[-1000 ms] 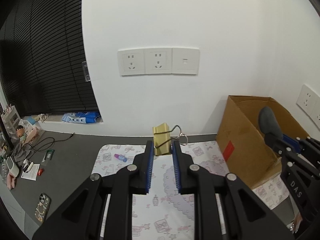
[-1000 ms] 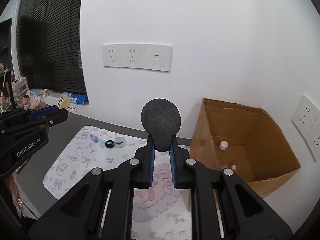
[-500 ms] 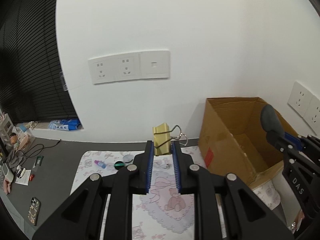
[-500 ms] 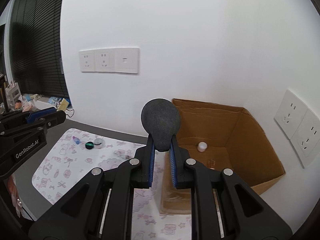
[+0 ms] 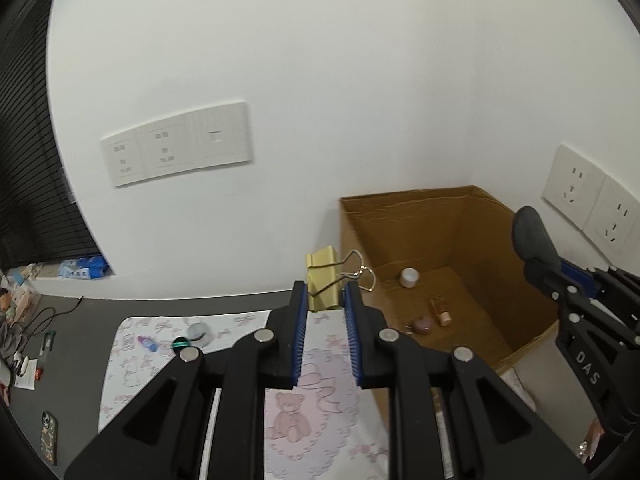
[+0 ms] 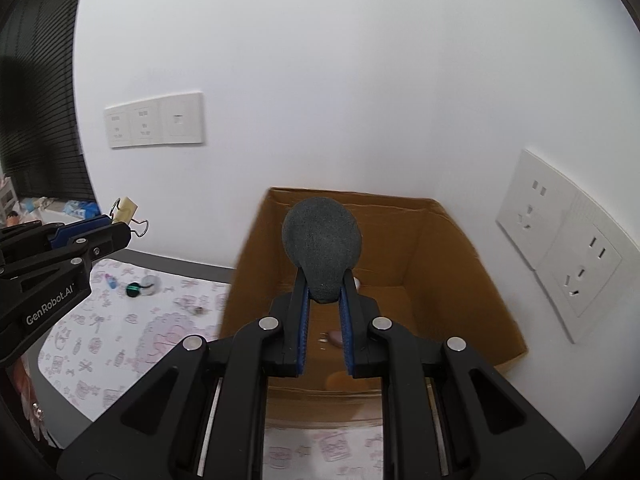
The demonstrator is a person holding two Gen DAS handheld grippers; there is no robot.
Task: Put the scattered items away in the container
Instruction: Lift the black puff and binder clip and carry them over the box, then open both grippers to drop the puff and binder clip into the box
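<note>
My left gripper (image 5: 325, 294) is shut on a yellow binder clip (image 5: 323, 280) and holds it in the air by the left wall of the open cardboard box (image 5: 476, 236). My right gripper (image 6: 323, 284) is shut on a dark grey foam sponge (image 6: 322, 242) and holds it above the box (image 6: 440, 256). Inside the box lie a white cap (image 5: 409, 277), a small brown bottle (image 5: 440, 310) and a pink item (image 5: 422, 325). On the patterned mat (image 5: 140, 364) lie a small blue-pink bottle (image 5: 147, 343), a green-black round item (image 5: 181, 344) and a grey disc (image 5: 197, 331).
The box stands in the corner against white walls with socket plates (image 5: 176, 146) (image 6: 568, 248). A phone (image 5: 49, 436), cables and small clutter (image 5: 24, 344) lie on the dark desk at far left. A tiny dark item (image 6: 198, 311) lies on the mat.
Both grippers have swung right toward the box with their loads. The sponge now hangs over the box opening and the clip is at the box's left wall.
</note>
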